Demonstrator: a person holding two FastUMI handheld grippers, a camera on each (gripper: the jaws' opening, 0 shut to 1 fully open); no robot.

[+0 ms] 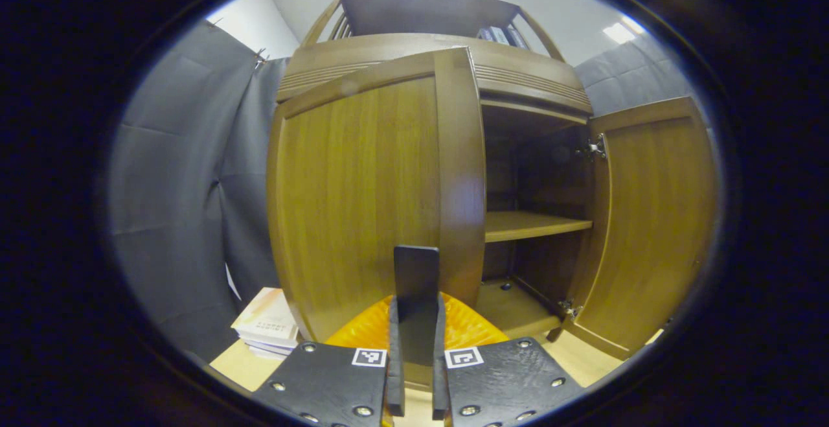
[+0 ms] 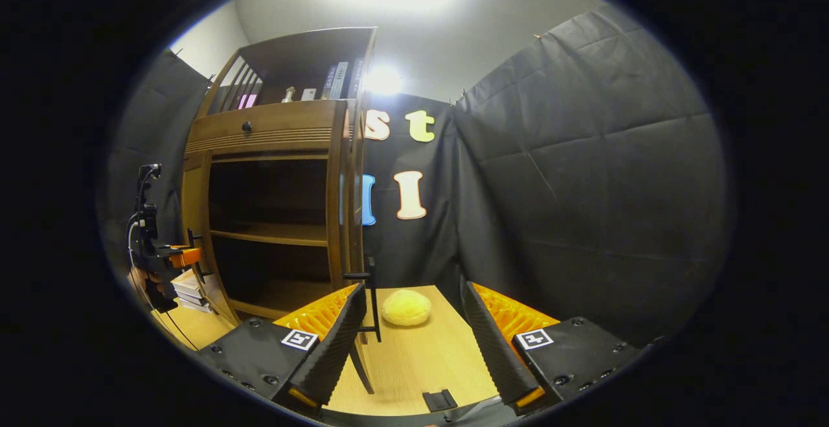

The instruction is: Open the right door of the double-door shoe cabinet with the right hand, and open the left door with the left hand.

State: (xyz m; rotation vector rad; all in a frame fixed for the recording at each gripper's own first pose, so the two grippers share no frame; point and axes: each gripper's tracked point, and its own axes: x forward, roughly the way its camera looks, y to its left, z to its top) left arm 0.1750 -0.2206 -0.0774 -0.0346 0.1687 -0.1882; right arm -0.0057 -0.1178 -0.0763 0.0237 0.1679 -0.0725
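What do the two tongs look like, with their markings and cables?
The left tongs have black plates with silver screws, a small square black-and-white marker on each plate, and ribbed orange parts behind. The right tongs have the same plates, markers and orange ribs. In the right gripper view, the left tongs show farther off as a black body with an orange part and a thin black cable.

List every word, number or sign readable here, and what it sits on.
Book spines on the cabinet's top shelf: too small to read.
Cover of the book stack beside the cabinet: blurred, unreadable.
Square markers on the left tool, gripping the door handle, and the right tool: patterns, no text.
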